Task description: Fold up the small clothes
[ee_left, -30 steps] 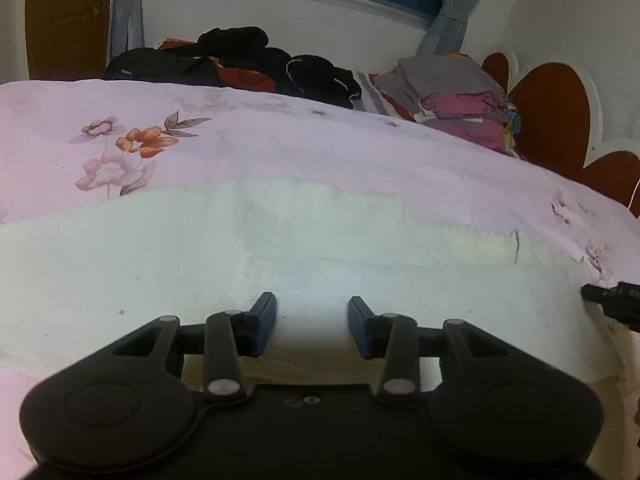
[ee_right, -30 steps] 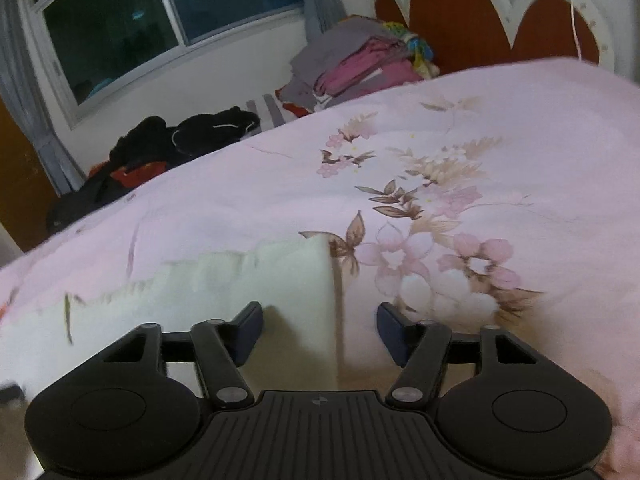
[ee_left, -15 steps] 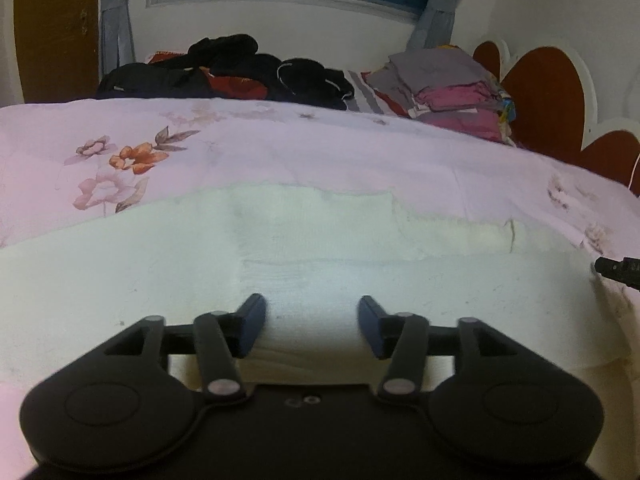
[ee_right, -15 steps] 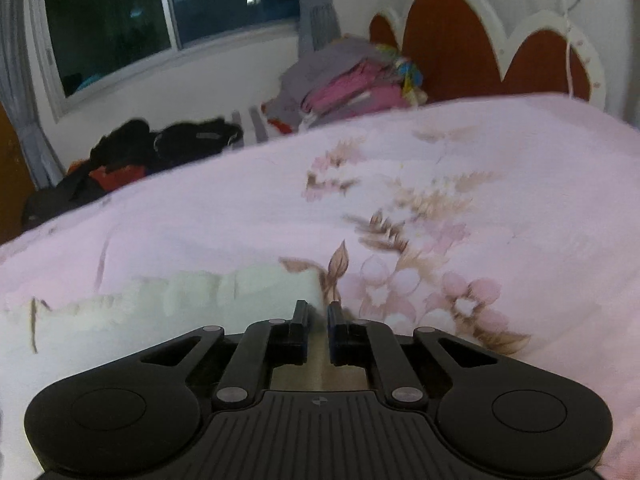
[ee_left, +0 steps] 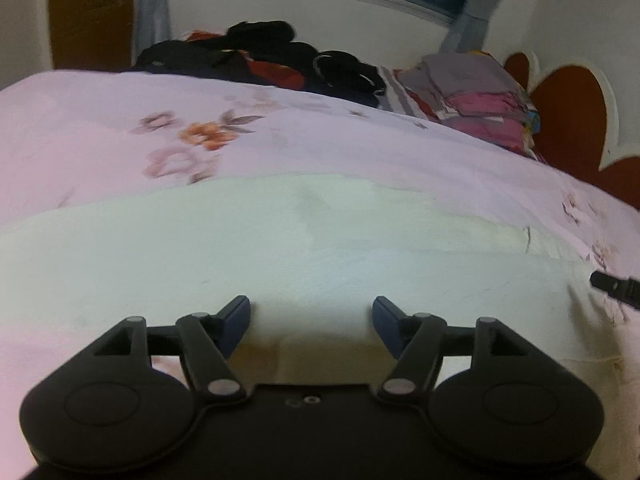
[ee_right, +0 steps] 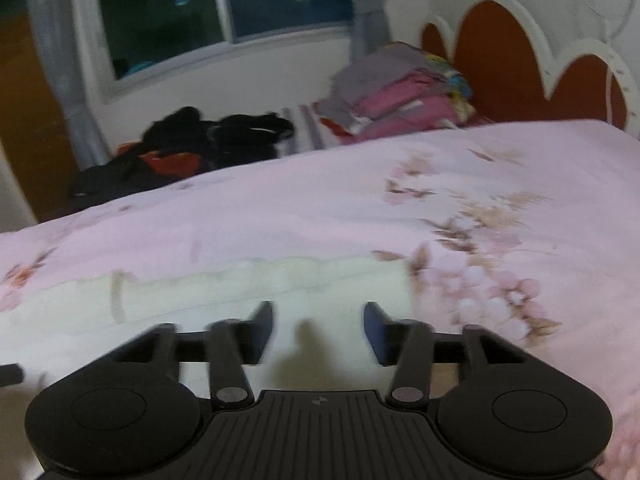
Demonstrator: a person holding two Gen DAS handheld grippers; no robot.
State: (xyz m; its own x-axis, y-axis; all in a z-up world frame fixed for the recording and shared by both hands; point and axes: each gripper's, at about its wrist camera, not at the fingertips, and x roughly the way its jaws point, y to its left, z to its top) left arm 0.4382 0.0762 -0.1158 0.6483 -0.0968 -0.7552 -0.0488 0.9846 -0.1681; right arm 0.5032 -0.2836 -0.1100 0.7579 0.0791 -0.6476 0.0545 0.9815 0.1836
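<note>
A cream-white garment (ee_left: 280,240) lies flat across the pink floral bedspread (ee_left: 100,140). My left gripper (ee_left: 311,316) is open and empty, low over the garment's near edge. My right gripper (ee_right: 319,322) is open and empty over the garment's right end (ee_right: 280,280), whose right edge lies just beyond the right finger. The tip of the right gripper shows at the right edge of the left wrist view (ee_left: 612,290). The tip of the left gripper shows at the left edge of the right wrist view (ee_right: 10,374).
A pile of dark clothes (ee_left: 260,56) lies at the far side of the bed. A stack of folded grey and pink clothes (ee_left: 480,96) sits by the red and white headboard (ee_left: 568,120). A window (ee_right: 220,12) with curtains is behind.
My right gripper closed half a second ago and has opened again, now further left over the garment's end. My left gripper has opened wider and both views have shifted.
</note>
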